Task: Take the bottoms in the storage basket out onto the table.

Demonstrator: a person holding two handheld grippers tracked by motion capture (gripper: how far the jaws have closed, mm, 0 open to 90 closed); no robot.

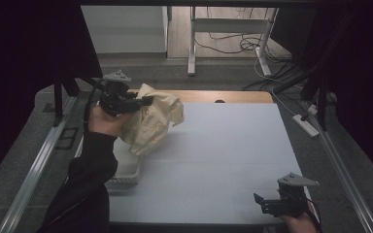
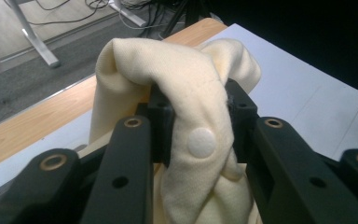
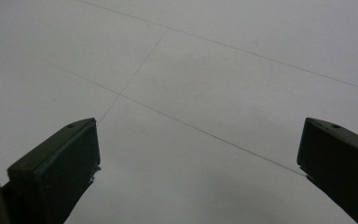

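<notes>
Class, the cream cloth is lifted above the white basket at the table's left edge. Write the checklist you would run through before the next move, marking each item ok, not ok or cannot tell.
1. Left hand-held gripper shut on the cream cloth: ok.
2. Cloth fully clear of the white basket: cannot tell, its lower folds hang close to the rim.
3. White table bare where the cloth could be laid: ok.
4. Right hand-held gripper open, nothing between its jaws: ok.
5. Right hand-held gripper within reach of the cloth: not ok, it sits at the near right corner.
</notes>
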